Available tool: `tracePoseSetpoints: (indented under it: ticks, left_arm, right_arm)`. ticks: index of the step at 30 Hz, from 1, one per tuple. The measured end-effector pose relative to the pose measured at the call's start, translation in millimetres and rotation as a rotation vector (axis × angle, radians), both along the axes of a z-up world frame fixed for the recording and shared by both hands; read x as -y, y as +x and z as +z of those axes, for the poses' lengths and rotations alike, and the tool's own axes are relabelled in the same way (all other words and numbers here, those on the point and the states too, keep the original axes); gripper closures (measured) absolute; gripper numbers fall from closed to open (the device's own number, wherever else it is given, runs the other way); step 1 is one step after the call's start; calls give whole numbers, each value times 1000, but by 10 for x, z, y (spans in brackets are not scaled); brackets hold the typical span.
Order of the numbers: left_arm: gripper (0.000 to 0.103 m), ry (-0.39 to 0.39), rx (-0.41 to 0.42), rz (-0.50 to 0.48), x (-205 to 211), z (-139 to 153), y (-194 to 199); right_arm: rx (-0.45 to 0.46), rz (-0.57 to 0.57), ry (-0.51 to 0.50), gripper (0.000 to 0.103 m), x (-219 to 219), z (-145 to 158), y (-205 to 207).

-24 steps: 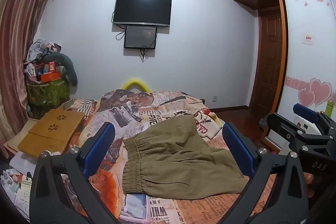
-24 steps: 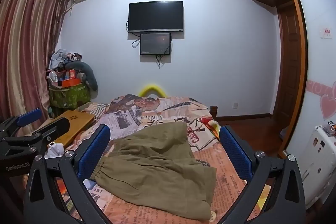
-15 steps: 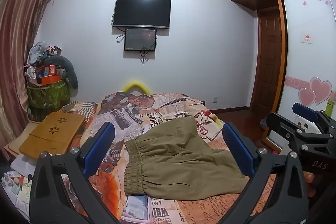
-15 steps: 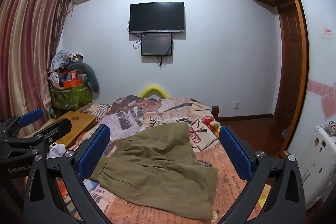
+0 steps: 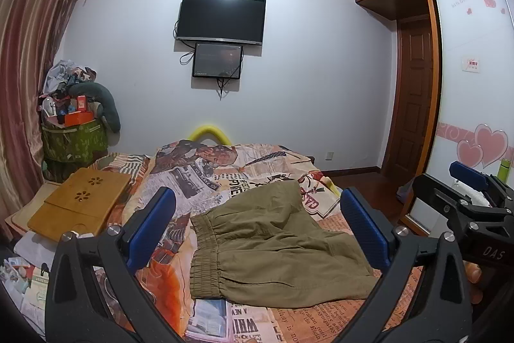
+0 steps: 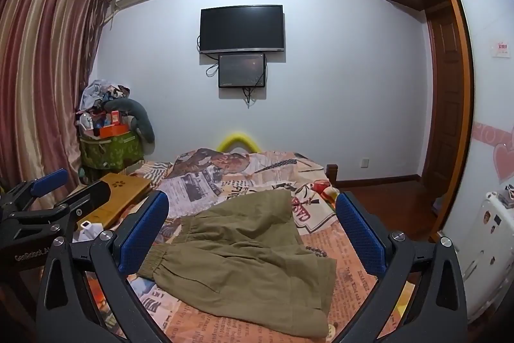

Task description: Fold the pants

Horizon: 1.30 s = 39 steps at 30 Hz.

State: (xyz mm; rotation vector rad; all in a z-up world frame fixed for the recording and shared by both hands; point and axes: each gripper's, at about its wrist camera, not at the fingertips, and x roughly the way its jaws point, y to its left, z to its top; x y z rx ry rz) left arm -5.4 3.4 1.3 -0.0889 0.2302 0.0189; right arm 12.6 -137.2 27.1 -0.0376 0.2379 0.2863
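Note:
Olive-green pants (image 5: pixel 273 250) lie folded in a loose heap on the bed, elastic waistband to the left; they also show in the right wrist view (image 6: pixel 250 259). My left gripper (image 5: pixel 257 230) is open and empty, held above and short of the pants. My right gripper (image 6: pixel 252 230) is open and empty too, raised over the pants. Each gripper shows at the edge of the other's view: the right one (image 5: pixel 472 192) and the left one (image 6: pixel 41 198).
The bed has a newspaper-print cover (image 5: pixel 205 179). A wooden lap tray (image 5: pixel 80 201) lies at its left edge. A green bin piled with clutter (image 5: pixel 74 131) stands by the curtain. A wardrobe (image 5: pixel 469 105) and door are on the right.
Both grippers have tilted up and drawn back slightly, so the room sits a little lower in view. The pants have not moved. Both grippers stay open.

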Motion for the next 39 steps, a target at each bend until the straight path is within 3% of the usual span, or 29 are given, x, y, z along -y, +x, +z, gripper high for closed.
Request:
tracePoseSetpoints:
  ticks: [39]
  left_arm:
    - [0, 3, -7, -5, -39, -59, 30]
  right_arm:
    - [-6, -2, 12, 0, 19, -45, 5]
